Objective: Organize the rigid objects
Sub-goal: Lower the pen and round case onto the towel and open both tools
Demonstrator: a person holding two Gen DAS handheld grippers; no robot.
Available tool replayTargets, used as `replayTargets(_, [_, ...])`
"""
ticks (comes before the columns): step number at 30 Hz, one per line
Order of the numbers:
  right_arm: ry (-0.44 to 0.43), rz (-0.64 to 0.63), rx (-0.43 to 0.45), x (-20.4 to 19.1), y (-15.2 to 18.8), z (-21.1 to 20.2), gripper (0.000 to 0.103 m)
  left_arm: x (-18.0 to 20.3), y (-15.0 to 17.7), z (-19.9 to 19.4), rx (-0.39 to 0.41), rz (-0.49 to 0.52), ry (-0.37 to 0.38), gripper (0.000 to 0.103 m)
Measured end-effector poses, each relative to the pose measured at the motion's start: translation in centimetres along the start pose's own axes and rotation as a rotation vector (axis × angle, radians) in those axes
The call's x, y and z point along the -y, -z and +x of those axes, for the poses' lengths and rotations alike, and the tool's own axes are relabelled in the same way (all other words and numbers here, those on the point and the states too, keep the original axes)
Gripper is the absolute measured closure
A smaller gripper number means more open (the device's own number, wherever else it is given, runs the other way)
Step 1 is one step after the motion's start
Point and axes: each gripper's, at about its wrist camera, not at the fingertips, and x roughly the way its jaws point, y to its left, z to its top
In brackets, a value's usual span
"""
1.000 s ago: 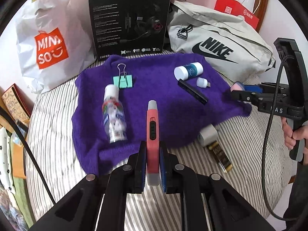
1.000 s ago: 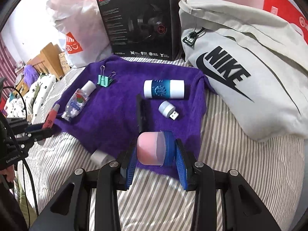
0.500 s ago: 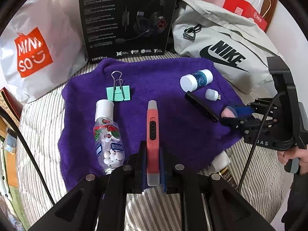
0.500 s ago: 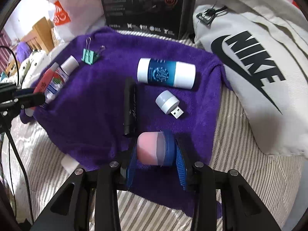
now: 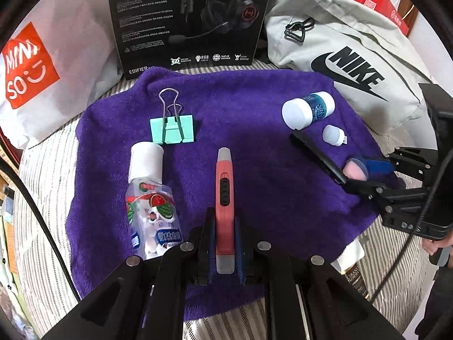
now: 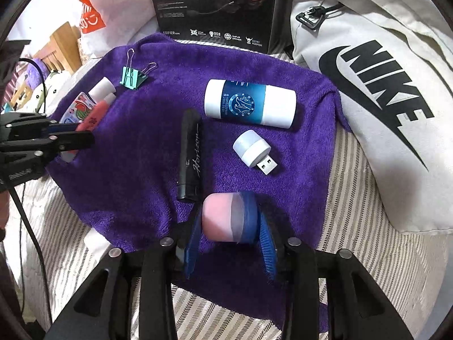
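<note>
A purple towel lies on a striped bedcover. My left gripper is shut on a coral utility knife, which points forward low over the towel's near middle. My right gripper is shut on a pink and grey cylinder over the towel's near right edge; the left wrist view also catches that cylinder. On the towel lie a mint binder clip, a clear bottle with a white cap, a white and blue tube, a USB light and a black pen case.
A black headset box stands behind the towel, with a grey Nike bag at the right and a white Miniso bag at the left. A white item and a dark box lie off the towel's near right corner. A hand holds the right gripper.
Both grippers have moved forward and lower over the towel, each still holding its object. The right gripper has come in from the striped cover to the towel's right edge.
</note>
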Motion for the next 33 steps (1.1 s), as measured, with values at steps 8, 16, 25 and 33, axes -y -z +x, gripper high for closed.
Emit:
replayTargets(8, [0.002, -0.02, -0.012, -0.5, 0.2, -0.7, 0.049, 0.7, -0.3, 1.4, -0.028, 0.021, -0.046, 0.091])
replayTargets(16, [-0.008, 0.021, 0.023, 0.2, 1.1, -2.8, 0.043, 1.1, -0.4, 1.5, -0.039, 0.042, -0.087, 0.091])
replayTargets(25, [-0.01, 0.098, 0.063, 0.9, 2.6, -5.3, 0.042, 1.3, 0.2, 1.1, -0.045, 0.012, -0.108, 0.077])
replayTargets(33, [-0.017, 0.159, 0.074, 1.3, 5.1, -7.3, 0.041, 1.9, 1.7, -1.0, -0.024, -0.012, -0.121, 0.051])
